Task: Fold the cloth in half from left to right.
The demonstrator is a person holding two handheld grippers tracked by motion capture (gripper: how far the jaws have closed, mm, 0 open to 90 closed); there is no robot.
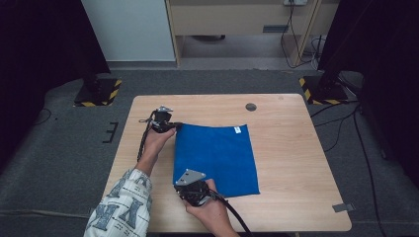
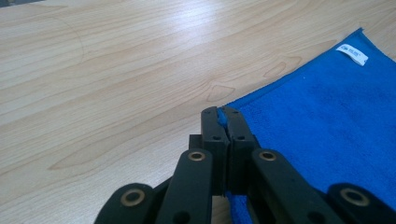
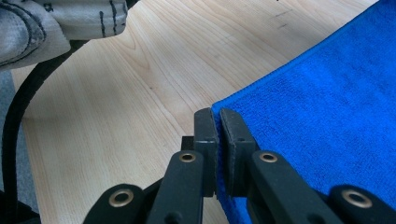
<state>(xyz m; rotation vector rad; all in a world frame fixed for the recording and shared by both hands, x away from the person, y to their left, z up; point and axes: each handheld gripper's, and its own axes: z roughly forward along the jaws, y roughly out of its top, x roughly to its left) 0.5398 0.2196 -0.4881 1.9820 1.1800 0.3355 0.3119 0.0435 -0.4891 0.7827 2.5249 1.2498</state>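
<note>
Wooden bench (image 1: pixel 296 163) sitting on grey carpet, blue towel (image 1: pixel 217 158) lying flat at its middle, white tag at the towel's far right corner. Left claw (image 1: pixel 170 127) pinching the towel's far left corner, right claw (image 1: pixel 190 190) pinching its near left corner, both clamped on cloth. Corners gripped, towel not lifted; fold likely still to do.

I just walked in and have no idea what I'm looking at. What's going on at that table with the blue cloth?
A person is handling a blue microfibre cloth lying flat on a wooden table, with a hand-held tool in each hand. The left gripper has its jaws closed on the cloth's far left corner, and the right gripper is clamped on the near left corner. Both corners are pinched, with the cloth spread out.
</note>
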